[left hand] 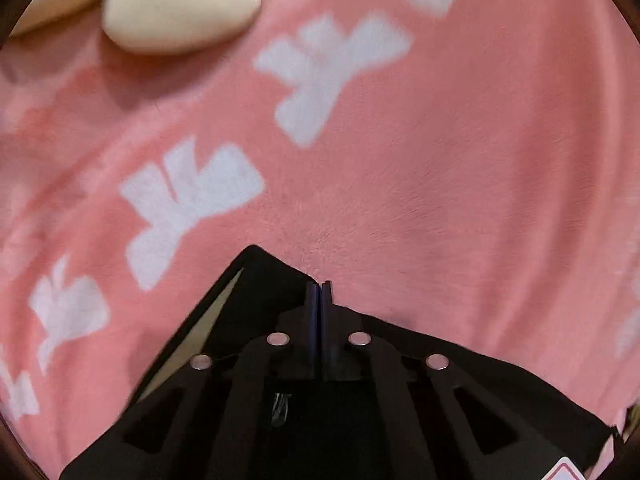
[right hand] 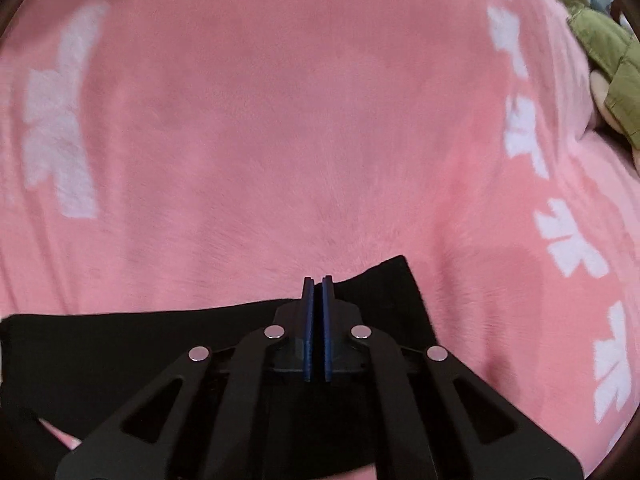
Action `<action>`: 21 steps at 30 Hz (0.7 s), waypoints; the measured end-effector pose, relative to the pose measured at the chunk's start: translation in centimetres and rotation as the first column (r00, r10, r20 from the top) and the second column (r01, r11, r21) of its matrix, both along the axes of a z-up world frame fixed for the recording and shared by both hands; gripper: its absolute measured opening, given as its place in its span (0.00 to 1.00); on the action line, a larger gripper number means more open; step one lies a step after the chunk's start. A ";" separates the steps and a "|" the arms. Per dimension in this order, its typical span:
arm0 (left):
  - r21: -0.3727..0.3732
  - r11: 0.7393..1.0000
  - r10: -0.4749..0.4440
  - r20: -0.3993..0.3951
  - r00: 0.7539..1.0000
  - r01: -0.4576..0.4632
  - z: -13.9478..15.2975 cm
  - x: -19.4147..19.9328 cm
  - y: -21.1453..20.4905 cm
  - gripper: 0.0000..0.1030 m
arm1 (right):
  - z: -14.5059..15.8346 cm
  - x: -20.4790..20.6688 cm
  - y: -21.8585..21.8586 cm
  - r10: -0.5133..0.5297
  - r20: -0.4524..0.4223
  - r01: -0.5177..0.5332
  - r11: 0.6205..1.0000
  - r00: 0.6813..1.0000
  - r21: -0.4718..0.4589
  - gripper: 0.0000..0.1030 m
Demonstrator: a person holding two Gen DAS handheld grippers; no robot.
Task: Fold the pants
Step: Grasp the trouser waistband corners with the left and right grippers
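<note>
Both grippers are working the black soft-fabric pants (right hand: 120, 344) right now, and the garment is lying low in each view on the fuzzy pink blanket with white blocky shapes (left hand: 440, 160). The left gripper (left hand: 320, 292) is showing its two dark fingers pressed almost flat together, and they are pinching a raised edge of the black cloth, with one corner peaking up just to the left and a pale lining (left hand: 208, 320) peeking out beneath it. The right gripper (right hand: 317, 286) is looking much the same, its blue pads (right hand: 307, 320) drawn in to a thin slit and gripping the top edge of the cloth near its right corner, while the rest of the garment is stretching away to the left as a flat band. This fabric is reading as light, limp and floppy, so it is likely going to sag and drape between the two pinch points rather than hold any shape, and the plush blanket may be dragging at it. Edges and corners are looking like the sensible places to hold, kept taut between both hands. Two cream rounded cushions (left hand: 180, 4) are sitting far off at top left, and an olive-green quilted cloth item (right hand: 604, 52) is lying at the right view's far edge.
</note>
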State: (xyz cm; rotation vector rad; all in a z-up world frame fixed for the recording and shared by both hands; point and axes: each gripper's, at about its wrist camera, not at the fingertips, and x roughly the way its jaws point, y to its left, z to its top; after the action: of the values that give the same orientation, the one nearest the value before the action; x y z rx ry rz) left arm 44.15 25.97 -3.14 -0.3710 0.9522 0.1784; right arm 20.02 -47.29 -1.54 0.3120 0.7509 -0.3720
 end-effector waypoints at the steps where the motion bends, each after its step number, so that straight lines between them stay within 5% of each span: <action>1: -0.008 1.000 -0.018 0.036 0.999 0.018 1.6 -1.5 0.3 0.00 | 1.4 -1.5 0.5 0.015 0.045 -0.015 1.000 0.999 0.003 0.02; 9: -0.067 0.986 -0.137 0.165 0.977 0.150 8.7 -15.3 0.6 0.00 | 6.0 -12.6 2.6 0.080 0.203 -0.079 0.997 0.976 -0.011 0.00; 18: -0.048 0.987 -0.148 0.052 0.988 0.150 3.8 -25.9 -0.1 0.00 | 1.2 -23.7 3.1 -0.008 0.072 0.008 1.000 0.997 0.011 0.02; 19: -0.086 0.987 -0.135 0.051 0.989 0.139 2.9 -26.8 0.1 0.03 | 0.7 -24.2 3.3 -0.011 0.069 0.008 0.999 0.998 0.039 0.03; 21: -0.215 0.970 -0.107 0.057 0.993 0.117 1.7 -27.7 0.5 0.41 | 0.1 -24.6 3.5 -0.009 0.075 0.002 0.996 0.997 0.092 0.05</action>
State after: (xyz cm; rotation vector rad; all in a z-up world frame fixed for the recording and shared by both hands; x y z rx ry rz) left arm 16.48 26.49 -1.40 -0.5196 0.9477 -0.0383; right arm -4.57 -43.76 -1.49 0.4126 0.6944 -0.3296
